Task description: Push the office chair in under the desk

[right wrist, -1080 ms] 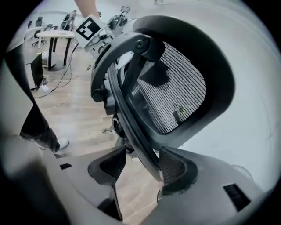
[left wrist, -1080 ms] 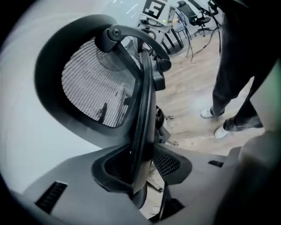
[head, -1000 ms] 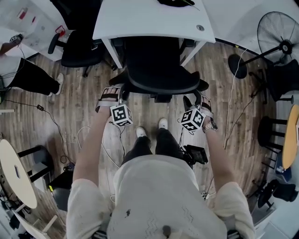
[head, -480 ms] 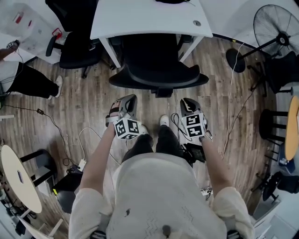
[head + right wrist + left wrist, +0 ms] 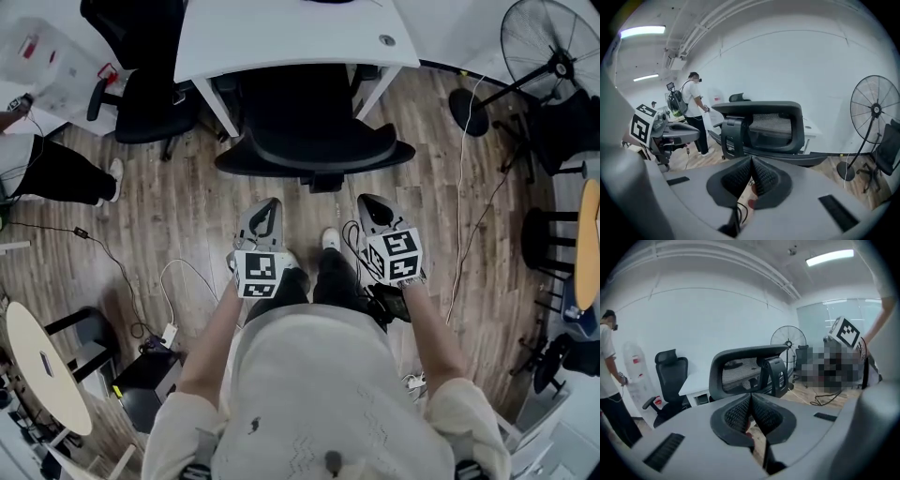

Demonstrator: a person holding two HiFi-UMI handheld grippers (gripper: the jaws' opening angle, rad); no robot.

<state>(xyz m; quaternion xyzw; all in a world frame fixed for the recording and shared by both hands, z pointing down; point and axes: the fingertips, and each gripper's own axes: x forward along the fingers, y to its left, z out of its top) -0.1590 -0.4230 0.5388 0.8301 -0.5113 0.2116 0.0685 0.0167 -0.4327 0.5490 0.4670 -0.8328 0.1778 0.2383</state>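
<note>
**Office chair, tucked at desk: push judged all but complete**

Office chair (image 5: 309,141), black, mesh back. It stood at the near edge of the white desk (image 5: 281,37), with the seat largely beneath the top and between the desk legs. The backrest and a little of the base projected toward the person.

Orientation: it faced the desk, back to the person. The backrest's long axis ran side to side, parallel to the desk's front edge.

Progress, as judged: the push appeared done. At most a small final nudge was left.

Left gripper (image 5: 266,211) and right gripper (image 5: 373,208): both were clear of the chair, near the person's legs and pointing toward it. The jaws of each had just been closing and stood together with nothing between them.

Surroundings: a second chair (image 5: 141,94) left of the desk, and a standing fan (image 5: 553,56) at right.
</note>
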